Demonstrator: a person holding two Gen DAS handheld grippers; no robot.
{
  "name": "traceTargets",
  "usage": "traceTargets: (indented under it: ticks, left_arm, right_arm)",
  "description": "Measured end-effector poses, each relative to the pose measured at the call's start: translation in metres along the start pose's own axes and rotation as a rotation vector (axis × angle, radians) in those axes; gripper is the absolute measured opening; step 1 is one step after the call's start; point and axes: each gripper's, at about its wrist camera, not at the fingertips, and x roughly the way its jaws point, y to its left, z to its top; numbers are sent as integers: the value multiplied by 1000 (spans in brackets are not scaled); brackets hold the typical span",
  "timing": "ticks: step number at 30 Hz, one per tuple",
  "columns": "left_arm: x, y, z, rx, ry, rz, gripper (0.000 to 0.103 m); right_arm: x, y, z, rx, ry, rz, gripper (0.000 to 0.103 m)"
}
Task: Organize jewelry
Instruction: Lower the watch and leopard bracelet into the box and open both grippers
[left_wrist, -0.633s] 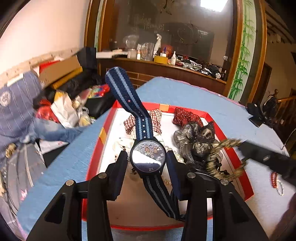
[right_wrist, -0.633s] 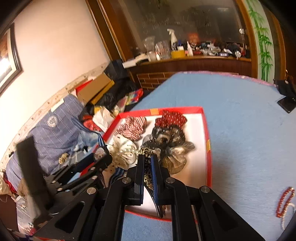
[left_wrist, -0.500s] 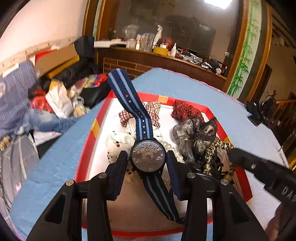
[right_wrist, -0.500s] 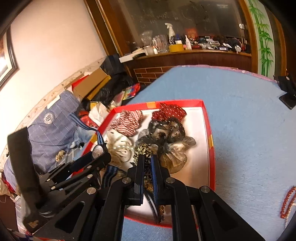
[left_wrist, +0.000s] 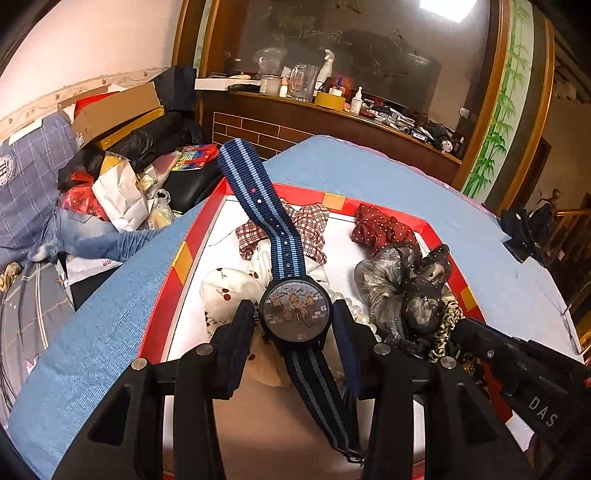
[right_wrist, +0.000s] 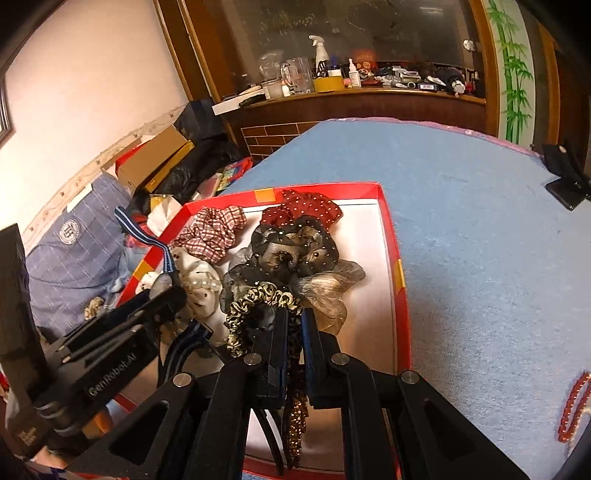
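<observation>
My left gripper (left_wrist: 294, 314) is shut on a black watch (left_wrist: 294, 309) with a blue striped strap, held over the near left part of the red box (left_wrist: 168, 295). The strap stands up and hangs down. My right gripper (right_wrist: 294, 325) is shut on a leopard-print scrunchie (right_wrist: 255, 299) and holds it low over the box (right_wrist: 400, 295), against the black-and-grey scrunchies (right_wrist: 295, 251). Plaid (left_wrist: 310, 225), red dotted (left_wrist: 384, 229) and white cherry-print (left_wrist: 229, 288) scrunchies and a pearl string (left_wrist: 351, 310) lie in the box.
The box sits on a blue cloth-covered table (right_wrist: 480, 229). A red bead bracelet (right_wrist: 572, 406) lies on the cloth at the right. A black clip stand (right_wrist: 565, 177) is at the far right. Cluttered bags and boxes (left_wrist: 110, 177) lie beyond the table's left edge.
Both grippers have come lower over the box. The right gripper has brought the leopard scrunchie down beside the black-and-grey ones. The watch stays clamped in the left.
</observation>
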Motion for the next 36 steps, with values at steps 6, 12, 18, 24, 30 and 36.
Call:
traceTargets:
  ticks: [6, 12, 18, 24, 30, 36]
  left_arm:
    - [-2, 1, 1, 1, -13, 8, 42]
    - [-9, -4, 1, 26, -50, 29, 46]
    - [-19, -11, 1, 58, -96, 70, 51]
    - [-19, -21, -1, 100, -104, 110, 55]
    - [-18, -23, -2, 111, -103, 140, 66]
    - [-7, -22, 0, 106, -56, 137, 68]
  right_arm:
    - [-2, -2, -1, 2, -3, -1, 12]
    - [-16, -7, 1, 34, -27, 20, 28]
    - [-41, -11, -1, 61, -70, 30, 35]
    - [-66, -18, -14, 82, -99, 33, 41]
    - [-79, -25, -22, 99, -116, 30, 42]
    - [-84, -26, -28, 107, -120, 25, 42]
